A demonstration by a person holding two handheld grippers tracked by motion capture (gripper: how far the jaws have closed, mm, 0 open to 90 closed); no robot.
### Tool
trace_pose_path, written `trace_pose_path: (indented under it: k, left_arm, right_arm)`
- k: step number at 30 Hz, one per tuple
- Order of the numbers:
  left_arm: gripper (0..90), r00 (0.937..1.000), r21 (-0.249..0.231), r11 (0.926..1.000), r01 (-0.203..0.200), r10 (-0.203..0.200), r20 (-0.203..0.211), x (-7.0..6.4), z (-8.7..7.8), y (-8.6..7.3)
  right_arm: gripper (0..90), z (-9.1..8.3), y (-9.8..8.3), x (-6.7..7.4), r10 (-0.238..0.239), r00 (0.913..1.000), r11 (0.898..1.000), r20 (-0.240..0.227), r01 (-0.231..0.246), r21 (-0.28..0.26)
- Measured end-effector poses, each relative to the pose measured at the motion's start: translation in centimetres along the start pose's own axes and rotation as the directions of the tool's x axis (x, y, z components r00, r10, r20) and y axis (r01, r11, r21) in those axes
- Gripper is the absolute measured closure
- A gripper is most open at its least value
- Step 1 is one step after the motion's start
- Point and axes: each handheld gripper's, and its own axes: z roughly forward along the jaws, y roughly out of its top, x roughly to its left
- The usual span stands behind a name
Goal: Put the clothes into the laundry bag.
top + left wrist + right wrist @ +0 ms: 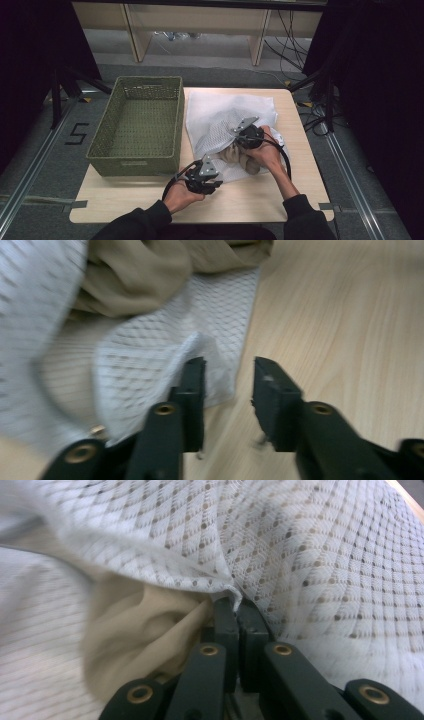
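Lying on the wooden table (300, 150) just right of the green basket (137, 125): white mesh bag (220, 115), beige cloth (240, 156) bunched at its mouth. Right gripper (235, 605) clamped tight on the bag's upper edge, lifting it. Left gripper (227, 390) apart, nothing pinched, bag corner beside one jaw.

White mesh bag (215, 117) with a diamond-dotted weave, beige cloth (235, 154) inside — olive-green woven basket (137, 125), pale wood-grain table (295, 145)

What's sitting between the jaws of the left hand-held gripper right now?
Nothing: in the left gripper view, bare table shows between them; the white mesh bag lies beside one jaw.
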Motion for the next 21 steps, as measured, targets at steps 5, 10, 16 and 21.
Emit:
trace_pose_path:
  k: [5,10,16,21]
  left_arm:
    - [42.9,0.9948,0.001,0.9996,-0.027,0.027,-0.098,0.1,0.8,0.8]
    - [60.2,0.9995,0.077,0.9969,0.015,-0.013,-0.027,1.2,3.4,0.6]
    - [88.5,0.9992,0.077,0.9970,-0.005,0.008,-0.039,1.3,1.9,0.3]
    - [88.6,0.9984,0.066,0.9978,-0.004,0.008,-0.055,1.8,0.5,-0.1]
  right_arm:
    - [90.0,-2.4,-0.4,0.4,-0.037,0.9987,0.999,-0.035,0.037,-0.001]
    - [90.0,-6.0,-1.1,1.5,-0.062,0.9934,0.998,-0.097,0.064,0.011]
    - [90.0,-7.9,-2.5,3.7,-0.156,0.9758,0.983,-0.154,0.168,0.072]
    - [90.0,-5.0,-4.1,5.9,-0.164,0.9541,0.955,-0.250,0.217,0.200]
